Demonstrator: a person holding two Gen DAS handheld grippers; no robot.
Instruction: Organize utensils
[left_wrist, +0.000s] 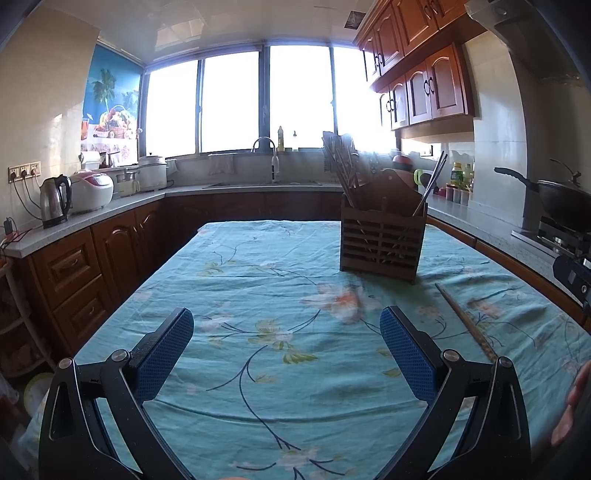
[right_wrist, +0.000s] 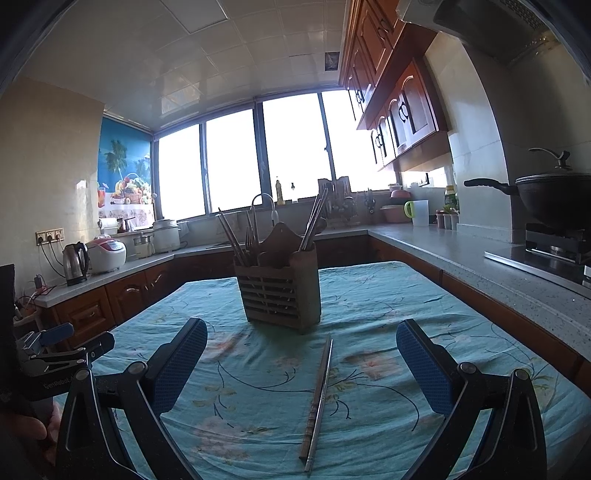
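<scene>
A brown slatted utensil holder (left_wrist: 382, 236) stands on the table with chopsticks and other utensils upright in it; it also shows in the right wrist view (right_wrist: 280, 288). A pair of metal chopsticks (right_wrist: 317, 398) lies on the cloth in front of the holder, between my right gripper's fingers; it also shows in the left wrist view (left_wrist: 467, 323), to the right. My left gripper (left_wrist: 286, 350) is open and empty above the cloth. My right gripper (right_wrist: 301, 365) is open and empty, just above the chopsticks. The left gripper also shows at the left edge of the right wrist view (right_wrist: 55, 343).
The table wears a teal floral cloth (left_wrist: 258, 295). A counter runs around it with a kettle (left_wrist: 55, 201), a rice cooker (left_wrist: 92, 190) and a sink tap (left_wrist: 266, 155). A wok (right_wrist: 554, 201) sits on the stove at the right.
</scene>
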